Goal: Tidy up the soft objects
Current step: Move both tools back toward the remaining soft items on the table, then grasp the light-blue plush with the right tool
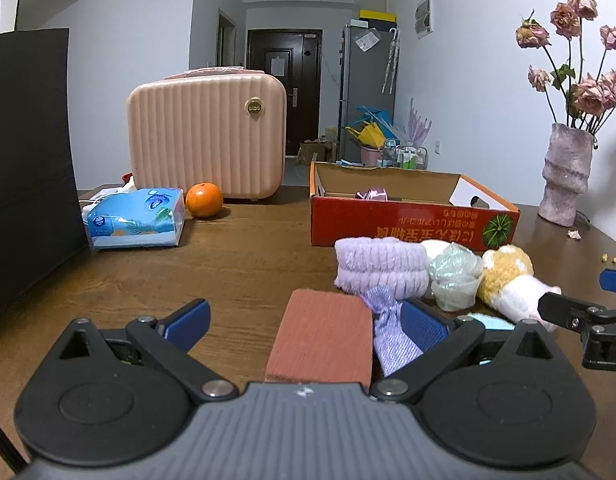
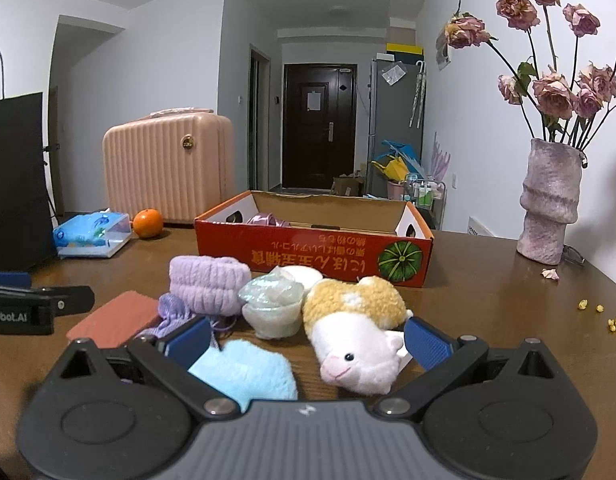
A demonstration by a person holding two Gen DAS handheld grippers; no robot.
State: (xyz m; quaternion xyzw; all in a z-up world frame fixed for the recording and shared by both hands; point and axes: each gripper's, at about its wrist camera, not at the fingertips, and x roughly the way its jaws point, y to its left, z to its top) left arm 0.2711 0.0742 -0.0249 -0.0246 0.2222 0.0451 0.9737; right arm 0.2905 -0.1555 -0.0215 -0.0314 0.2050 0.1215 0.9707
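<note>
The plush toy [image 2: 359, 344] lies on the table [image 2: 487, 320] between the spread fingers of the right claw [image 2: 308, 340], face toward the camera, its long axis running back toward 11 o'clock. At 12 o'clock beyond it stands the red box [image 2: 313, 254], likely its destination. The left claw [image 1: 306, 324], also spread, straddles a red-brown block [image 1: 323, 340], so the right hand is nearer the toy.

The bench [image 2: 487, 280] is dark brown wood grain. On it lie a ribbed lilac towel roll [image 2: 208, 284], a brick-red sponge block [image 1: 323, 340], a sky-blue fluffy cloth [image 2: 248, 368], a pale, pearly green item [image 2: 272, 308], perhaps a scrunchie, and a yellow-and-white plush animal [image 2: 355, 328] with a pink snout. The cardboard box [image 2: 308, 250] is orange-red with a green pumpkin print. Both tongs' pads [image 2: 427, 344] are blue.
</note>
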